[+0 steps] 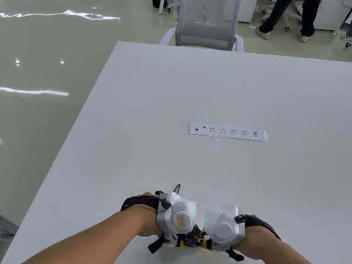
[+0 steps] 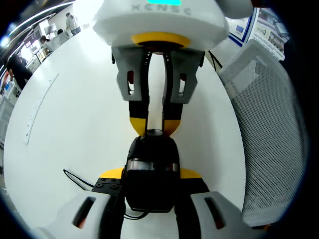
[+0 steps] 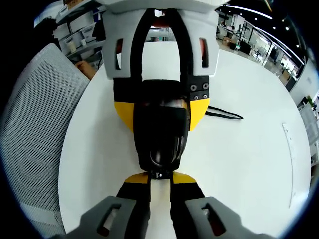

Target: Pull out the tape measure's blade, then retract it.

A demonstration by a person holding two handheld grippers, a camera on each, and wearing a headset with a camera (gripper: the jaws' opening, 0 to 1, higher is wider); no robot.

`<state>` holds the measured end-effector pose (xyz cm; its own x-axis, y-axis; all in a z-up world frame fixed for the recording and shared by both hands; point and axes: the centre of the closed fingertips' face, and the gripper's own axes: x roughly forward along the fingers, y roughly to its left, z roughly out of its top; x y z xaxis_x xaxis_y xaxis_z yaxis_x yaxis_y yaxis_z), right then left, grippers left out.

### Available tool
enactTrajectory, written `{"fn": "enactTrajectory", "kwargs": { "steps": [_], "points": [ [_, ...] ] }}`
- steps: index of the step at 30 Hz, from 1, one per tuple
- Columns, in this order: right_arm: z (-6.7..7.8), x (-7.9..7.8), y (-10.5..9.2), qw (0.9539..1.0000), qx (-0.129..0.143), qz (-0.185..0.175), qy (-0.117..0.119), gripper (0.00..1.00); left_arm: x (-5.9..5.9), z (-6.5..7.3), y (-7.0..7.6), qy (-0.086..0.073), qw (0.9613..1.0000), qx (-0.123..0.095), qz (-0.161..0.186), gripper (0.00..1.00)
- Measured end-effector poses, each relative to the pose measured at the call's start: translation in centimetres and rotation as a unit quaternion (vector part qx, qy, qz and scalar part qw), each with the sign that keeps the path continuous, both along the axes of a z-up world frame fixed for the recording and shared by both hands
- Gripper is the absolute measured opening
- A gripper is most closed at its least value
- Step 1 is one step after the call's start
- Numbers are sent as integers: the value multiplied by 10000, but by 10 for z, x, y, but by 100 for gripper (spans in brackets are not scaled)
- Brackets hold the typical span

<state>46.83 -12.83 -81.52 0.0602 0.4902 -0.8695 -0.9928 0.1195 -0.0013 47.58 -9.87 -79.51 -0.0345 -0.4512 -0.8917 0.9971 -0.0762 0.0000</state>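
A black tape measure (image 2: 151, 172) is clamped between the yellow pads of my left gripper (image 2: 152, 174), which is shut on its case. Facing it, my right gripper (image 3: 159, 180) is shut on the blade's end right at the case mouth (image 3: 158, 174). Hardly any blade shows between the case (image 3: 162, 132) and the right pads. In the head view the left gripper (image 1: 192, 237) and the right gripper (image 1: 208, 241) meet tip to tip at the table's near edge, with the tape measure (image 1: 200, 240) between them. Its black wrist strap (image 3: 224, 115) trails on the table.
The white table (image 1: 165, 110) stretches away, with a white power strip (image 1: 227, 132) across its middle. A grey mesh chair (image 1: 206, 25) stands at the far edge and another (image 2: 269, 124) is close behind me. People's legs (image 1: 286, 19) stand at the far right.
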Motion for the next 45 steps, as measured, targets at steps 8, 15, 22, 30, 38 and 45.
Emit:
{"fn": "enactTrajectory", "kwargs": {
  "steps": [8,15,22,30,38,45],
  "points": [
    [-1,1,-2,10000,-31,-11,63,12,1,-1,0,-12,9999,101,31,33],
    [-3,1,-3,9999,-84,37,79,12,2,-1,0,-15,9999,79,75,33],
    [-4,0,-8,9999,-117,50,90,11,2,-1,1,-25,9999,51,101,33],
    [-3,0,-13,9998,-167,32,94,11,2,-1,0,0,9999,21,123,33],
    [-2,0,-15,9998,-184,19,102,11,2,0,-1,21,9999,22,130,33],
    [-2,0,-16,9997,-206,21,98,11,2,0,-1,19,9999,33,137,33]
  ]
}}
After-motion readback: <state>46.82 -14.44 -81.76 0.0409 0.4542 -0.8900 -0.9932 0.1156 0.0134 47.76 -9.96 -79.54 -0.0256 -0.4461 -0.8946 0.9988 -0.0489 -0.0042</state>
